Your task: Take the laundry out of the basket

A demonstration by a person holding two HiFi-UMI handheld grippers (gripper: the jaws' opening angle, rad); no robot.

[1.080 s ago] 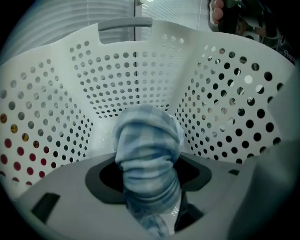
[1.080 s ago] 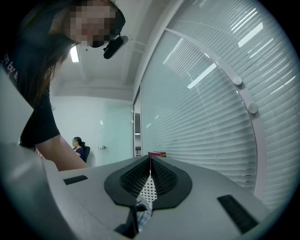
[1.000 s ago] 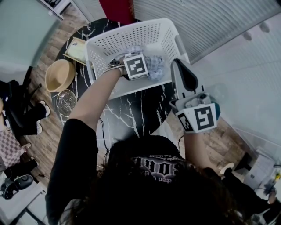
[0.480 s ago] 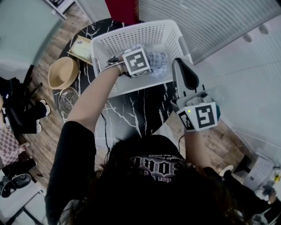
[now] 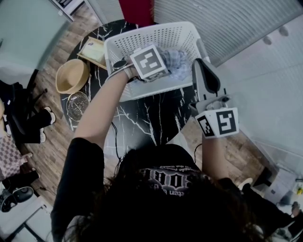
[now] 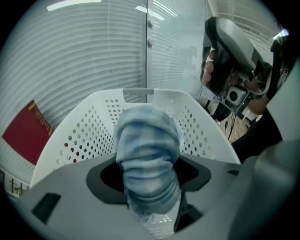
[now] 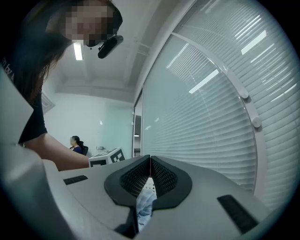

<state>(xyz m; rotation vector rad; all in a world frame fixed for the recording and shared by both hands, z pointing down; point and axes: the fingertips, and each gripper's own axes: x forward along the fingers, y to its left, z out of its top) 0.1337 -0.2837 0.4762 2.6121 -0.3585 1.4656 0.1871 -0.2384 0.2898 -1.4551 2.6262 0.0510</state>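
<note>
Left gripper [image 6: 149, 180]: jaws clenched on a rolled bundle of pale blue checked laundry [image 6: 147, 140], which fills the gap between the dark pads and stands up past them. Behind the bundle rises the perforated wall of the white basket [image 6: 79, 136], so the cloth is held within the basket's opening, above its floor. In the head view, this gripper's marker cube sits over the basket interior, with loose folds of the same cloth spilling from it toward 3 o'clock. Right gripper [image 7: 150, 161]: jaws closed, mesh-faced tips meeting, nothing clamped between them. A strip of blue cloth shows through the slot beneath the tips; contact with it cannot be determined. In the head view, this gripper lies just outside the basket's 3 o'clock wall, nose pointing toward 12 o'clock and marker cube nearest the person. The basket occupies the 12 o'clock part of a round black marble-patterned table [image 5: 142, 123]. A straw hat [image 5: 71, 75] rests at the table's 9 o'clock edge, a glass dish [image 5: 78, 105] just beside it toward 7 o'clock, and a flat yellow-framed box [image 5: 94, 51] near 10 o'clock, just beside the basket's corner. A red panel [image 5: 135, 8] stands beyond the table at 12 o'clock, against slatted blinds.
</note>
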